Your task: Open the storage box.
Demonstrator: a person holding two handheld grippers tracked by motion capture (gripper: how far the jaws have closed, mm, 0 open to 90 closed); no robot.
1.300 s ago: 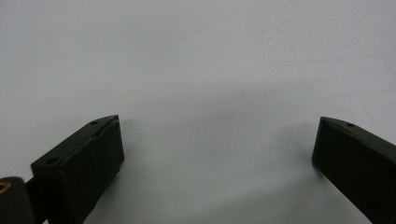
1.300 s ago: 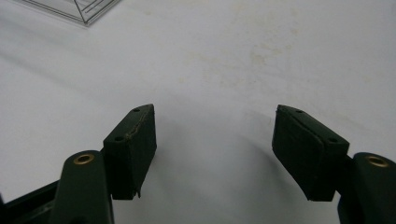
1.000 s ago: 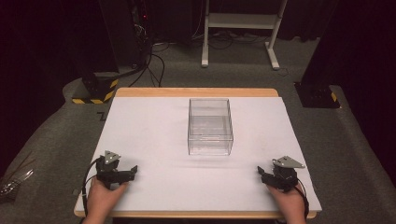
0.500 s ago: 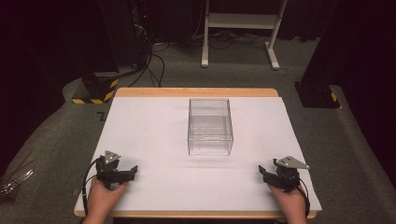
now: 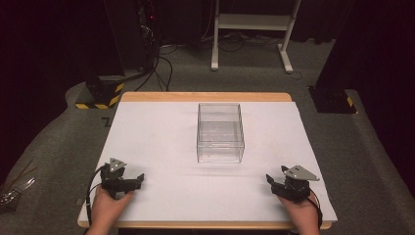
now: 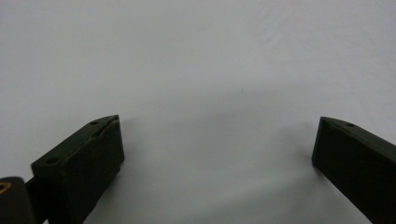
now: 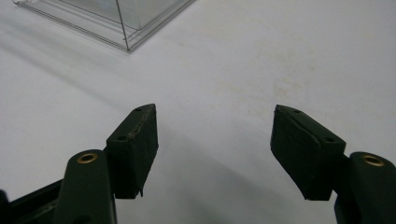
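Observation:
A clear plastic box (image 5: pixel 220 132) stands empty in the middle of the white table sheet (image 5: pixel 161 137). My left gripper (image 5: pixel 138 179) rests near the front left corner, held by a hand, its jaws wide apart over bare sheet; the left gripper view has the left gripper (image 6: pixel 217 149) with nothing between the jaws. My right gripper (image 5: pixel 270 182) sits near the front right corner, open too. In the right gripper view the right gripper (image 7: pixel 215 135) is empty, and a corner of the clear box (image 7: pixel 126 21) lies ahead at the upper left.
The table has a wooden rim (image 5: pixel 205 97) and stands on grey carpet. Behind it are a white stand (image 5: pixel 254 24), black cables (image 5: pixel 156 63) and a yellow-black striped base (image 5: pixel 95 104). Dark posts flank the back corners.
The right gripper has shifted slightly toward the front edge and to the right. The left gripper and the box have stayed where they were.

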